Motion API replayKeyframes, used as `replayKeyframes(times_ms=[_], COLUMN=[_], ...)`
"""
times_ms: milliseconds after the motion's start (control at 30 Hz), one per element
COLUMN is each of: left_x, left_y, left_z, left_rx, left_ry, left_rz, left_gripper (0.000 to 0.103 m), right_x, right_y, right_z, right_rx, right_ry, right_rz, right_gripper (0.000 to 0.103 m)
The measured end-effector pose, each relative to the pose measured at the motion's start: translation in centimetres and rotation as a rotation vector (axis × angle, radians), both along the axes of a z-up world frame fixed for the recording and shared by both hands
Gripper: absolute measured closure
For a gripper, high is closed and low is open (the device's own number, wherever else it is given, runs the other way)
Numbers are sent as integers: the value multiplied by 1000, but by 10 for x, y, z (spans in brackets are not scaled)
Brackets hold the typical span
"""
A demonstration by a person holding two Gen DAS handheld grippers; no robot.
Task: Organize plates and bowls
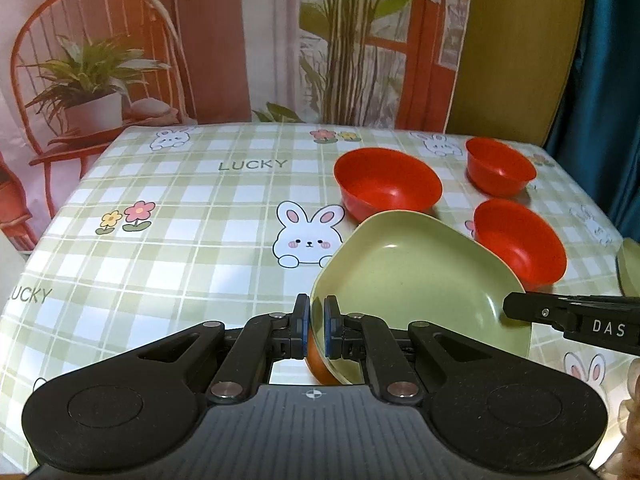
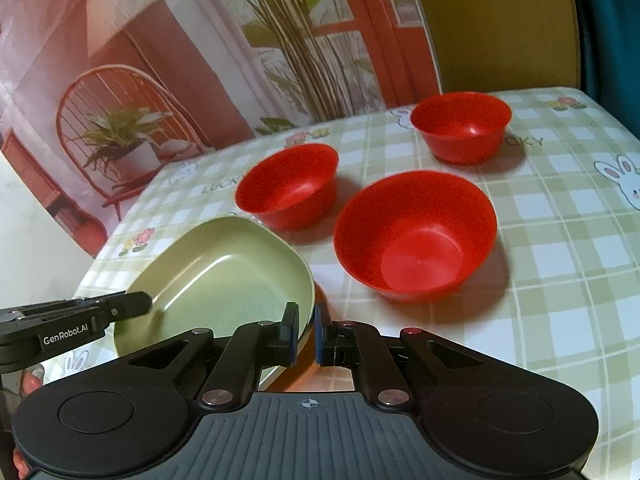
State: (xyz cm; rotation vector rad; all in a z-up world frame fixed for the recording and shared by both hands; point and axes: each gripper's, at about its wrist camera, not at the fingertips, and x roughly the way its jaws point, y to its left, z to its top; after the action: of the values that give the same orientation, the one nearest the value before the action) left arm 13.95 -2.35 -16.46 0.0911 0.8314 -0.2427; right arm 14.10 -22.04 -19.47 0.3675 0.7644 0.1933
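Gripping the green plate [image 1: 420, 280] by opposite edges, both tools are narrowed onto its rim: the left hand-held gripper [image 1: 317, 330] has its blue pads pinched on the plate's near-left edge, and the right hand-held gripper [image 2: 307, 334] is closed almost fully over the other edge. The plate hangs tilted just above the checked tabletop [image 1: 180, 220], close in front of three red bowls [image 2: 416, 232] that stand apart from one another. Judging from this, the thin rim hold is the weak point: if the two hands move unevenly, the plate could twist out of one pinch, drop, and knock the nearest bowl. Something orange shows beneath the plate at the left pads, though what it is cannot be told. The left wrist view alone shows a second green piece [image 1: 630, 268] at the far right edge; the right wrist view alone shows all three bowl interiors, empty.
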Motion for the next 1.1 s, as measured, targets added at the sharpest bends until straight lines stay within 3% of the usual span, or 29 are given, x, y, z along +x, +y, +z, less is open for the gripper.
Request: replayKeyframes(times_ms=[1100], left_x=[13], left_y=[-3], left_z=[-19], left_rx=[50], left_ry=[26], left_rz=[6], left_gripper=[94], right_x=[8], right_y=[-1], right_z=[-8], right_rx=[-9], right_ry=[18], right_rz=[1], right_gripper=[91])
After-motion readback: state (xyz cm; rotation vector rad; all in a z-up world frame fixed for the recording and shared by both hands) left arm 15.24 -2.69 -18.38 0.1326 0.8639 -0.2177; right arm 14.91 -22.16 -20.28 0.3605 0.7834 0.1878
